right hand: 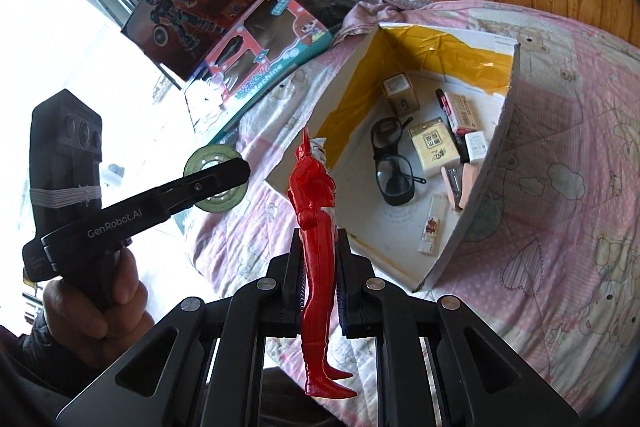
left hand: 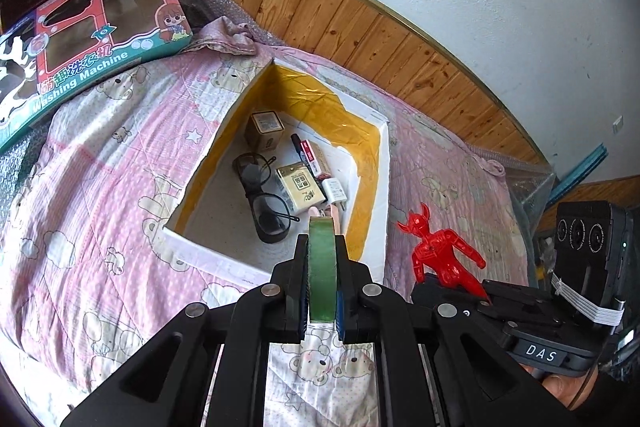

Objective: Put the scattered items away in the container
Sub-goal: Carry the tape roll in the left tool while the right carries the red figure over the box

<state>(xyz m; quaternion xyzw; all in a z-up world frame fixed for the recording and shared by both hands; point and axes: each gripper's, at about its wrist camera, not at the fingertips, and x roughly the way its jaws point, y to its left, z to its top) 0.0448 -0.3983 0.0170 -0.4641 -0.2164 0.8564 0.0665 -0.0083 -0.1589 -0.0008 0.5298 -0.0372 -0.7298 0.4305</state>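
Jaws over box (left hand: 382, 163) (glasses (left hand: 264, 195) inside)

At the lower centre of the left wrist view, the green tape roll (left hand: 322, 269) is hidden on both flanks by the jaws. The red figure (left hand: 442, 253) at the right loses its legs behind the other gripper's body. The toy box (left hand: 92, 39) runs off the left edge, and print on the small boxes (right hand: 434, 147) is too small to read.

Left claw (left hand: 322, 267) and right claw (right hand: 320, 263) are both clamped, each raised, hand-held (right hand: 100, 303) side by side.
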